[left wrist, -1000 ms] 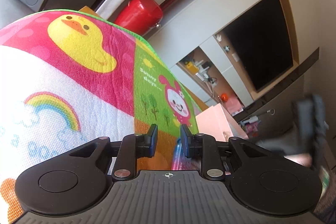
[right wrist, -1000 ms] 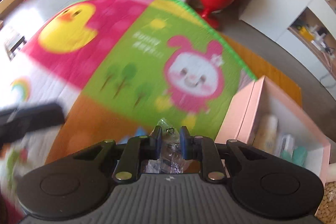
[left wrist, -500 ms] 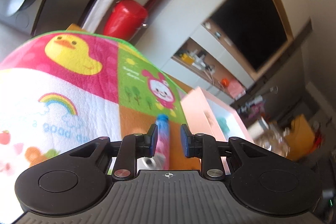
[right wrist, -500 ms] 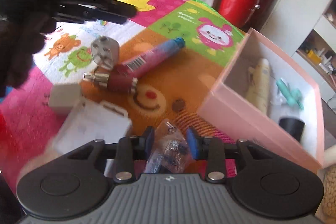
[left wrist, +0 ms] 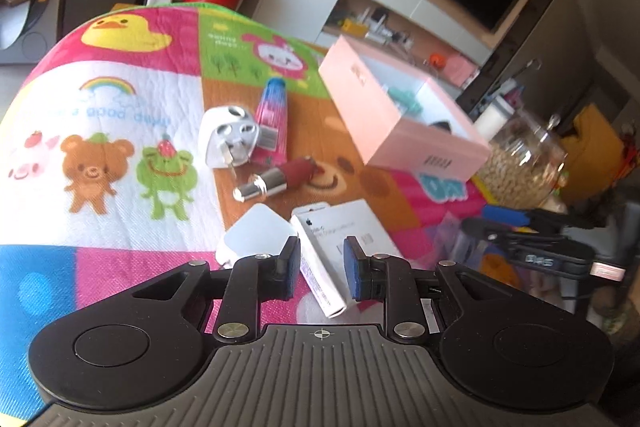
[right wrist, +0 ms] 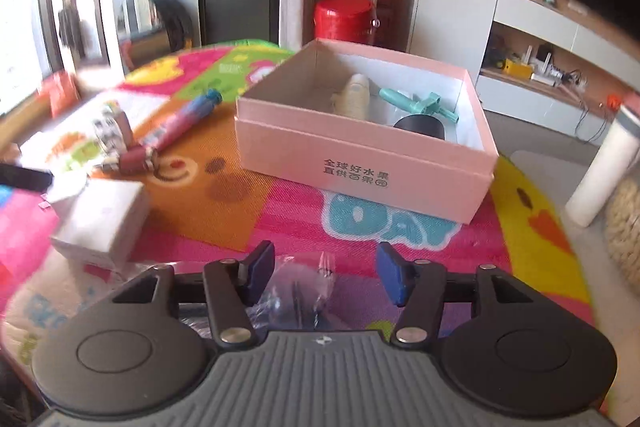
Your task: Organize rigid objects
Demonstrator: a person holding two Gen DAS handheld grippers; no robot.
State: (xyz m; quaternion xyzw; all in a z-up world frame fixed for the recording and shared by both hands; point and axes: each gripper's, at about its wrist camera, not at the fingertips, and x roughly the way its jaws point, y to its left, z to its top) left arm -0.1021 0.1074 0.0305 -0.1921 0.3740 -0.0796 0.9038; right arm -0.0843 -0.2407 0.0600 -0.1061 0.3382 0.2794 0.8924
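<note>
A pink open box [right wrist: 360, 147] [left wrist: 400, 115] stands on the colourful play mat [left wrist: 120, 107]; it holds a cream bottle [right wrist: 354, 95], a teal tool [right wrist: 424, 103] and a black round thing [right wrist: 420, 127]. My right gripper [right wrist: 326, 273] is open over a clear plastic bag of small parts [right wrist: 304, 291] lying between its jaws. My left gripper [left wrist: 320, 267] is open over a flat white box [left wrist: 332, 251] [right wrist: 100, 223]. On the mat lie a white plug adapter [left wrist: 230, 137], a pink-blue tube [left wrist: 272, 123] [right wrist: 184, 123], a dark red lipstick [left wrist: 276, 179] and a white charger cube [left wrist: 258, 231].
A red bin [right wrist: 346, 17] stands beyond the mat. A glass jar of nuts [left wrist: 524, 163] and a white cylinder [right wrist: 604, 167] stand right of the pink box. The right gripper's body [left wrist: 532, 239] shows at the right of the left wrist view.
Both grippers have tilted down toward the mat. The right jaws have opened wide and the bag now lies loose between them. The left jaws have opened a little over the white box.
</note>
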